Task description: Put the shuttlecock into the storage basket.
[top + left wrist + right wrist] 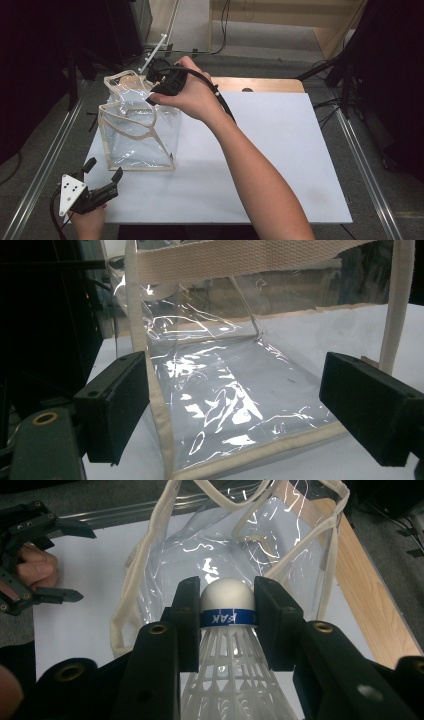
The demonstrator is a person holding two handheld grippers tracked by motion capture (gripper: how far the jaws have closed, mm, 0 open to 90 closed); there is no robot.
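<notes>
Between my right gripper (227, 617) jaws: shuttlecock (227, 630) clamped, bag (280, 535) mouth just beyond. Left gripper (235, 405) jaws wide apart, straddling my view of bag corner.

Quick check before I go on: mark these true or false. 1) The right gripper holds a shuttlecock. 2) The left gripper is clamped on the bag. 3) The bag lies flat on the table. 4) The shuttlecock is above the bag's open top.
1) True: the right gripper is shut on the shuttlecock.
2) False: the left gripper is open, its jaws apart in front of the clear bag.
3) False: the bag stands upright on the white table.
4) True: cork end pointing into the opening.
</notes>
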